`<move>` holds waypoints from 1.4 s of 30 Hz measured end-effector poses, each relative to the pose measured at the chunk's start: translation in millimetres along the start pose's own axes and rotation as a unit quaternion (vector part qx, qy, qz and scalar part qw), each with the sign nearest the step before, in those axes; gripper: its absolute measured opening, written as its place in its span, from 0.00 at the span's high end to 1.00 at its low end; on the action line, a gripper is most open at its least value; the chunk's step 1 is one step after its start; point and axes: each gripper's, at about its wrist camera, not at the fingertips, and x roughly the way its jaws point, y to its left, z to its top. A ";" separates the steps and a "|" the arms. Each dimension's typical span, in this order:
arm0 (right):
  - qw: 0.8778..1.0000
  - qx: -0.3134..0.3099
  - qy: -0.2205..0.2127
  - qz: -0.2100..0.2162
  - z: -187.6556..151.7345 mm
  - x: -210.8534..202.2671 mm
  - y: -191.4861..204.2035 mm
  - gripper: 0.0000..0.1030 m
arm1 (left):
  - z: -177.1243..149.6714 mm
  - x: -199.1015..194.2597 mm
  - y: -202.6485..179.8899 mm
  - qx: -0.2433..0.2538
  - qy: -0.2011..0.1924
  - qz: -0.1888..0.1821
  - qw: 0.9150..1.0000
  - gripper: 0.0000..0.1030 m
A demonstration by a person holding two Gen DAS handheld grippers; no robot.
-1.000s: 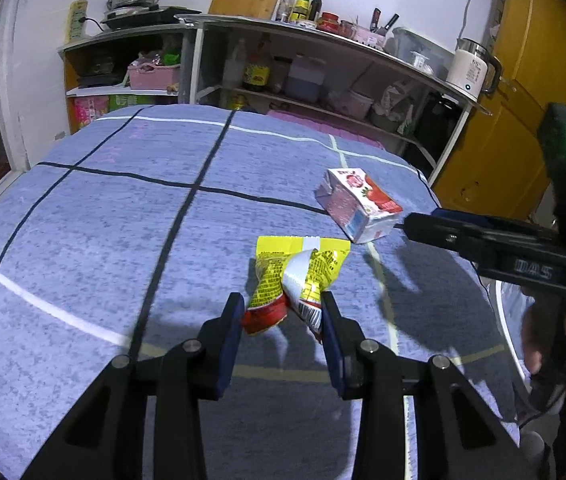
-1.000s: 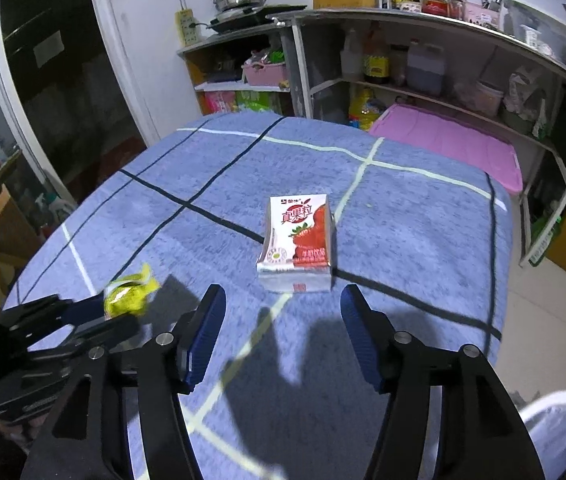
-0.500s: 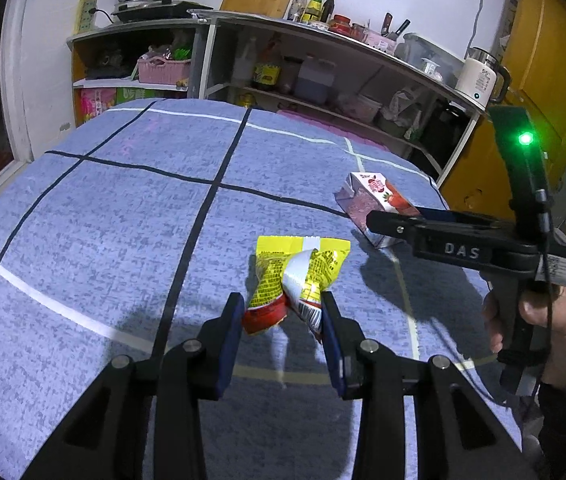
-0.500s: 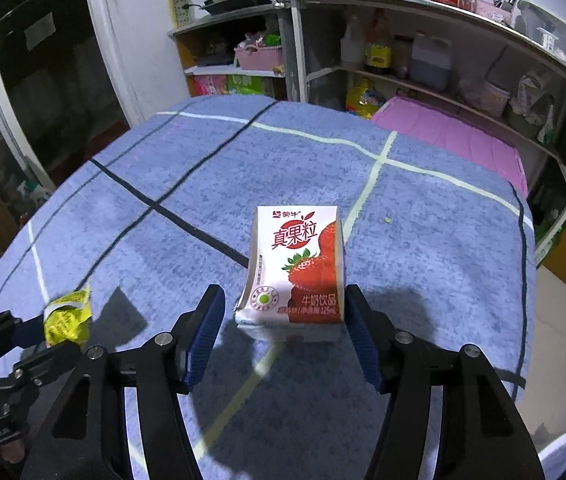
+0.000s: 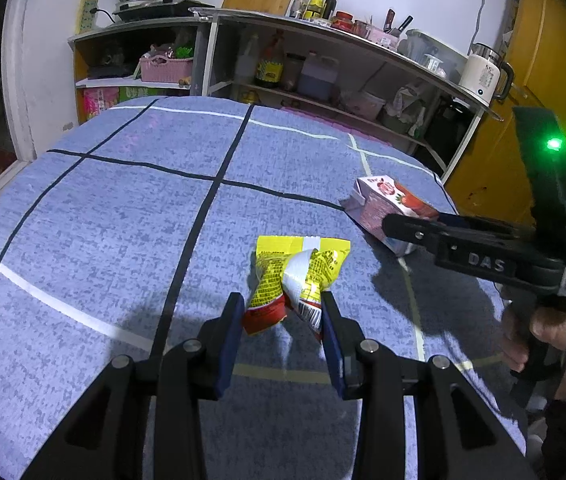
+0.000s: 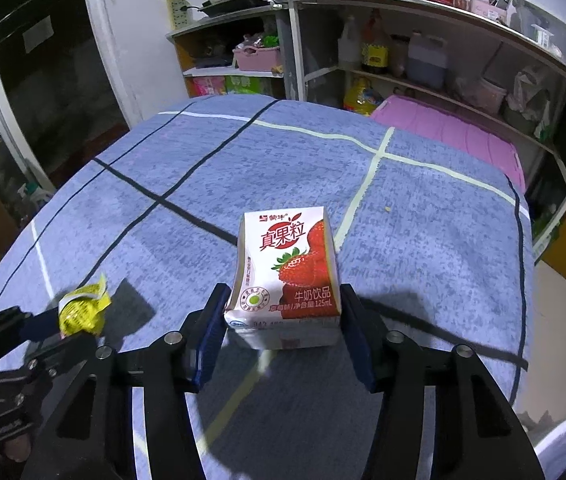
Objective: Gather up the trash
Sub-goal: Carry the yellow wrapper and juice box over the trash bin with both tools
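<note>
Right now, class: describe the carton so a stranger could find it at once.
On the blue checked cloth, look between the right gripper's fingers. The carton lies there, white and red with strawberries, boxy, unlike the crumpled yellow wrapper in the left gripper.

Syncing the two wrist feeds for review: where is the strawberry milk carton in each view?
Left wrist: strawberry milk carton right of centre, lying on the blue cloth, partly behind the right gripper.
Right wrist: carton at centre, between the open fingers.
Shared landmark: yellow snack wrapper.
</note>
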 end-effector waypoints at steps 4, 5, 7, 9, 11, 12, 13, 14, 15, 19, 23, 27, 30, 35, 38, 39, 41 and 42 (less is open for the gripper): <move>1.000 0.005 -0.010 0.007 -10.8 -20.5 2.3 0.47 | -2.9 -6.7 -5.0 0.002 0.000 0.001 1.000 0.62; 1.000 0.005 -0.012 0.008 -14.2 -25.9 3.3 0.47 | -3.9 -9.0 -7.0 0.003 -0.001 0.001 1.000 0.62; 1.000 0.005 -0.013 0.009 -19.9 -34.0 4.6 0.47 | -5.0 -13.5 -11.1 0.006 -0.002 -0.001 1.000 0.62; 1.000 0.006 -0.016 0.010 -28.0 -44.2 5.9 0.47 | -5.3 -17.9 -14.6 0.009 -0.003 -0.002 1.000 0.62; 1.000 0.010 -0.022 0.011 -35.4 -56.5 5.9 0.48 | -6.8 -24.0 -19.7 0.013 -0.006 -0.005 1.000 0.62; 1.000 0.013 -0.026 0.012 -39.4 -64.1 5.5 0.48 | -7.3 -26.8 -22.2 0.014 -0.007 -0.006 1.000 0.62; 0.999 0.015 -0.029 0.011 -41.6 -69.1 5.0 0.48 | -8.2 -30.4 -25.4 0.016 -0.008 -0.008 1.000 0.62; 0.999 0.018 -0.034 0.012 -45.6 -77.2 4.5 0.48 | -8.8 -33.1 -28.0 0.017 -0.009 -0.010 1.000 0.62; 0.999 0.021 -0.038 0.013 -48.9 -83.8 4.1 0.48 | -9.7 -36.6 -31.9 0.019 -0.011 -0.012 1.000 0.62; 0.998 0.035 -0.053 0.014 -65.1 -109.7 1.6 0.48 | -14.0 -48.1 -44.9 0.025 -0.015 -0.021 0.999 0.62; 0.997 0.046 -0.065 0.013 -84.2 -135.1 -1.2 0.48 | -20.1 -60.9 -62.5 0.034 -0.019 -0.033 0.999 0.62; 0.995 0.063 -0.075 0.011 -104.7 -158.1 -7.6 0.48 | -27.0 -71.3 -83.3 0.050 -0.021 -0.047 0.997 0.62; 0.994 0.076 -0.082 0.007 -118.6 -173.4 -13.7 0.48 | -32.1 -77.5 -98.2 0.061 -0.021 -0.060 0.996 0.62; 0.991 0.098 -0.090 -0.005 -141.5 -195.0 -25.6 0.47 | -38.5 -81.8 -121.6 0.078 -0.018 -0.078 0.994 0.62; 0.990 0.109 -0.092 -0.014 -153.5 -206.6 -34.2 0.48 | -41.9 -82.6 -134.7 0.088 -0.015 -0.088 0.992 0.62; 0.989 0.112 -0.093 -0.016 -155.3 -209.1 -36.5 0.47 | -42.5 -82.1 -138.4 0.090 -0.014 -0.090 0.992 0.62; 0.988 0.118 -0.095 -0.023 -161.5 -215.6 -41.6 0.48 | -44.5 -81.4 -146.1 0.095 -0.012 -0.096 0.991 0.62; 0.988 0.121 -0.096 -0.025 -163.6 -217.6 -43.8 0.47 | -45.3 -80.8 -150.5 0.098 -0.011 -0.098 0.990 0.62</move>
